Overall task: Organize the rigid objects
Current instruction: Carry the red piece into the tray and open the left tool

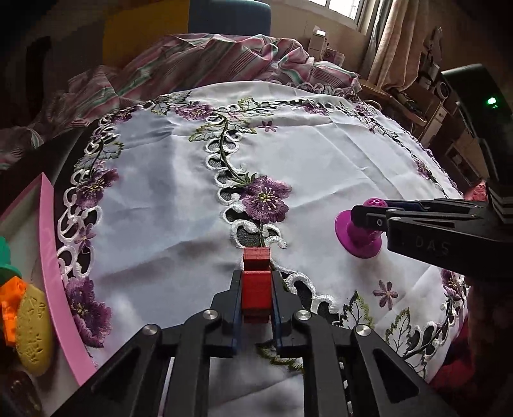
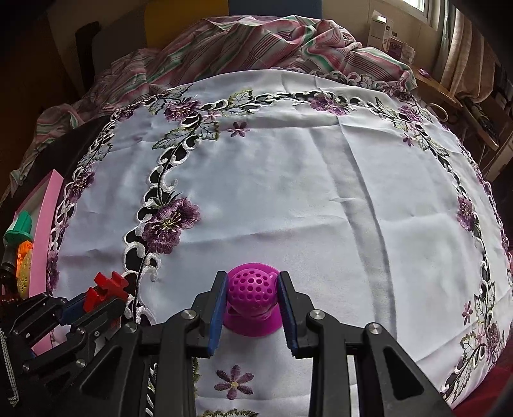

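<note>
plastic, stiff and light by the look: left gripper (image 1: 256, 288) clamps the red notched plastic block (image 1: 256, 285) by flat sides, right gripper (image 2: 253, 295) the magenta perforated plastic ball-on-base (image 2: 251, 293), both low over the white embroidered tablecloth (image 2: 320, 208).

Soft daylight entered from a window (image 1: 340, 8) at the upper right of both wrist views, where the panes were blown out to white. The white embroidered tablecloth (image 1: 320, 166) was evenly and brightly lit toward its far edge, its creases showing only faint grey shading. Shadows fell short and diffuse on the cloth near its near edge. The room beyond the cloth's left edge sank into near-black. Fisheye distortion bowed the cloth into a dome, and dark vignetting filled every picture corner. The centre was sharp; the striped bedding (image 2: 256, 41) at the far edge looked softer and slightly blocky.
</note>
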`<state>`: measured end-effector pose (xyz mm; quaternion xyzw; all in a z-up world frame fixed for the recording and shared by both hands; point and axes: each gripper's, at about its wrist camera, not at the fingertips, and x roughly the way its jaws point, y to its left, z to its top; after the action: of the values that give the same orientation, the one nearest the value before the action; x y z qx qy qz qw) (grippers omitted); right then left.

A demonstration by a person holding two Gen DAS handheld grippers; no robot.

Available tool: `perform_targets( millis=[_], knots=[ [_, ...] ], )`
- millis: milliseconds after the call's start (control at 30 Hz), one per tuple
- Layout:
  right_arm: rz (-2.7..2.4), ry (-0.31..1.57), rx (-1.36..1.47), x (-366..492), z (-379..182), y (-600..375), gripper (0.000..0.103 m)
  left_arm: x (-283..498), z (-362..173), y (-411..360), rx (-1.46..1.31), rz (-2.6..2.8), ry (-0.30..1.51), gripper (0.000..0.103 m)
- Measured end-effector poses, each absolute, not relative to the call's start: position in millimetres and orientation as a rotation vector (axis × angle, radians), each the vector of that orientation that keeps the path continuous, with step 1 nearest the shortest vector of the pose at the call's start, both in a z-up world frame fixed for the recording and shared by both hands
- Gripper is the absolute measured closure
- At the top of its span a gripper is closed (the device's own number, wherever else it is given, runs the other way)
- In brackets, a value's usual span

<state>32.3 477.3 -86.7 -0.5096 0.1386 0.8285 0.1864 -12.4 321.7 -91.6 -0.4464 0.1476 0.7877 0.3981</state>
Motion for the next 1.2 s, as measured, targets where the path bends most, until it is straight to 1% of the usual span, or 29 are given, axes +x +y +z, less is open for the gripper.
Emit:
perform_targets(
  millis=[533,1200],
  knots=[
    [2.334,0.368,-1.429,31.7,-86.2,475.4,0.073,1.0,-53.9,273.8,-1.057,2.115,0.348,0.088],
    [2.337,0.327,-1.426,30.4,-86.2,471.5,0.073,2.9,-41.9,235.2,-1.056,2.169,0.286,0.088]
  ],
)
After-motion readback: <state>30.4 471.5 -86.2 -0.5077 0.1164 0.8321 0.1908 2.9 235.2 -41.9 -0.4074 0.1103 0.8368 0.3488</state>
